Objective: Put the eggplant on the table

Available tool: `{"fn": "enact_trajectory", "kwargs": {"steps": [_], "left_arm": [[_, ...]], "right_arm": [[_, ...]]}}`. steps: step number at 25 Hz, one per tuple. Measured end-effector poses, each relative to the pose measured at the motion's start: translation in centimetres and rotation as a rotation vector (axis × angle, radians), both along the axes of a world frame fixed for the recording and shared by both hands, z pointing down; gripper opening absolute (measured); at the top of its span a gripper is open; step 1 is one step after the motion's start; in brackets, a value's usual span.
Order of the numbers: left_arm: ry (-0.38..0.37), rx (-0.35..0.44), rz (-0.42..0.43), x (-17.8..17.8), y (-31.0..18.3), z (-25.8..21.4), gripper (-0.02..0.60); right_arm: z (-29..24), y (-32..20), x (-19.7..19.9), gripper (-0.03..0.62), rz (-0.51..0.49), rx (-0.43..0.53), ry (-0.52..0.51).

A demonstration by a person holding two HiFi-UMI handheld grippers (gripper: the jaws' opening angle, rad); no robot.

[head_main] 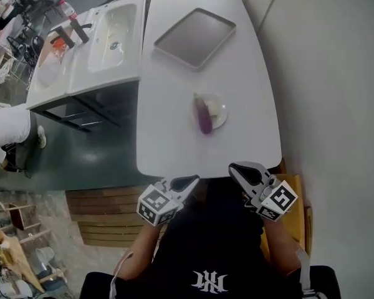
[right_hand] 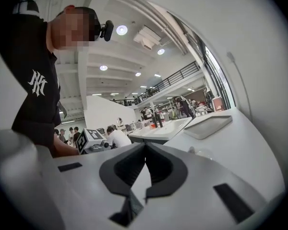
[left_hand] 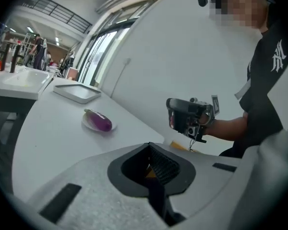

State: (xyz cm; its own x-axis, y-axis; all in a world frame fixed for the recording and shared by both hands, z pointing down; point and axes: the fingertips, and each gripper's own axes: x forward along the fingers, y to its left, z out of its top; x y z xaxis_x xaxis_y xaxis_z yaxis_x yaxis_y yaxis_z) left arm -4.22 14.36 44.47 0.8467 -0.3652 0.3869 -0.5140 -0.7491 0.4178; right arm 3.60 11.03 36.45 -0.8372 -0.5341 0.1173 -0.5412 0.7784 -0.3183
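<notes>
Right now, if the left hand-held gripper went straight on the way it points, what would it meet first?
Probably the near corner of the white table, just ahead of the left hand-held gripper; beyond it only the white wall. Depth is unclear.

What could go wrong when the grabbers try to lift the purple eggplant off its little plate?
The eggplant looks smooth and rounded and sticks out past the rim of the plate, so it might slip from the jaws or roll. The plate is small, so it may slide or come along. The left gripper and right gripper are both shut and empty near the edge of the table; unopened, they would only shove it.
</notes>
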Motion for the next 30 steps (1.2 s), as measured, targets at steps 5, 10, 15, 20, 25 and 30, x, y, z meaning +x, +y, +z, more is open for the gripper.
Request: {"fn": "enact_trajectory", "kwargs": {"steps": [5,10,15,20,25,30], "left_arm": [[0.086,0.111,0.011,-0.9,4.0,-4.0,0.006],[0.158,0.12,0.018,-1.0,5.8,-7.1,0.006],[0.22,0.105,0.033,-0.3,8.4,-10.7,0.006],[0.235,0.091,0.049,-0.3,7.7,-11.0,0.006],[0.131,0.136,0.034,2.7,6.6,-11.7,0.006],[0.11,0.193,0.008,5.3,6.3,-13.2,0.006]], "right_arm": [[-2.2,4.6,-1.1,0.005,-0.007,-0.002,-0.018],[-3.7,8.4,-2.3,0.003,-0.043,-0.012,-0.04],[-4.2,10.7,-2.0,0.003,-0.081,-0.053,-0.03],[-7.0,8.4,-1.5,0.003,-0.132,0.045,-0.09],[-10.1,8.5,0.1,0.003,-0.16,0.115,-0.179],[-7.1,8.8,2.9,0.003,-0.201,0.057,-0.138]]}}
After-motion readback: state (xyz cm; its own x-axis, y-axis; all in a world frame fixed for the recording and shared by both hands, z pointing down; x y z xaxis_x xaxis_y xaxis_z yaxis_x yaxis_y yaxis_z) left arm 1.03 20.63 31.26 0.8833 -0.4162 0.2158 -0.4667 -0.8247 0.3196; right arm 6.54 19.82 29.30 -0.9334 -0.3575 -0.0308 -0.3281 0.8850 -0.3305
